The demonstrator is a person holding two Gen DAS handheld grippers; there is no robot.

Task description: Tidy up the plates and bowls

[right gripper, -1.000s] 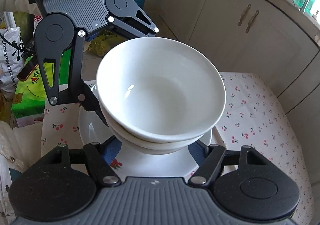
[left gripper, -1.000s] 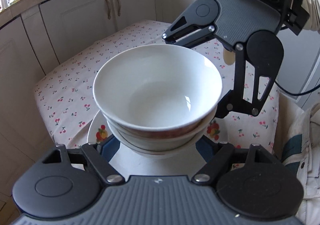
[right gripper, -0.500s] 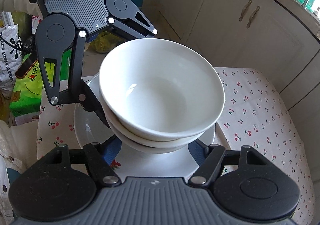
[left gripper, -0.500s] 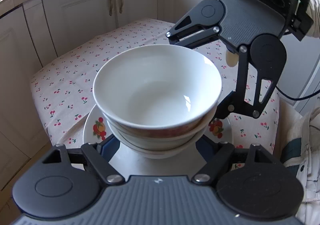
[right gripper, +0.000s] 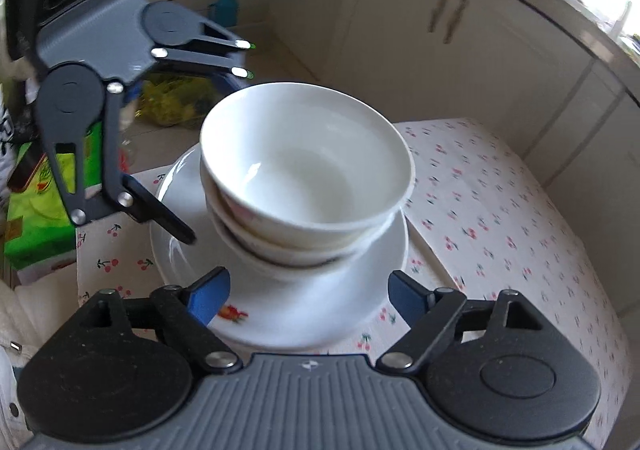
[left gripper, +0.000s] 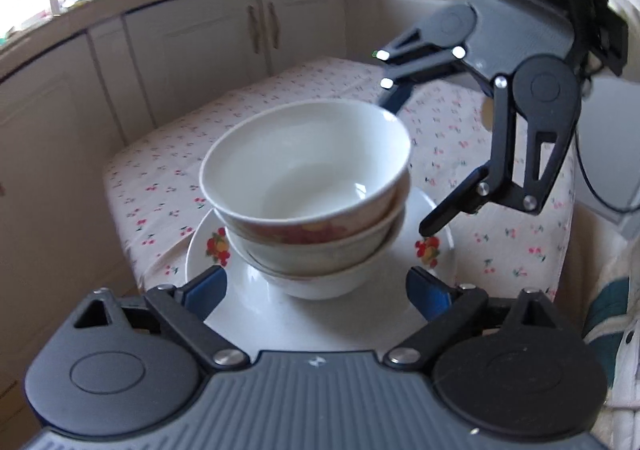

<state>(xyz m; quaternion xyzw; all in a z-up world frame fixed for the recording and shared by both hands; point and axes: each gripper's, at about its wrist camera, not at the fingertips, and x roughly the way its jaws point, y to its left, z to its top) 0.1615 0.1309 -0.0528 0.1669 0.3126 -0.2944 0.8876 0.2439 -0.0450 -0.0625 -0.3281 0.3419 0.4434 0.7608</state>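
Both grippers have just been opening their jaws, and the stack of white ceramic bowls (left gripper: 308, 194) that filled each view half a second ago now sits further off, standing free on the white round plate with fruit prints (left gripper: 216, 250).

From left to right in the left wrist view: cream cabinet doors (left gripper: 192, 50), the cherry-print tablecloth (left gripper: 160, 178) over a table, the plate near the cloth's close edge, then the right gripper (left gripper: 404, 166) reaching down from the upper right. The left gripper (left gripper: 316, 290) has its blue fingertips (left gripper: 208, 286) spread wide on either side of the lowest bowl, touching nothing. The right gripper's jaws also stand apart, one black finger tip hovering just above the plate's rim and clear of the bowls.

The bowls are nested upright, mouths up; the stack leans slightly. How many there are is hard to tell, three rims at least. The plate's near part is hidden behind the gripper body.

In the right wrist view a green box (right gripper: 40, 210) lies at far left, partly cut off; everything is motion-blurred.
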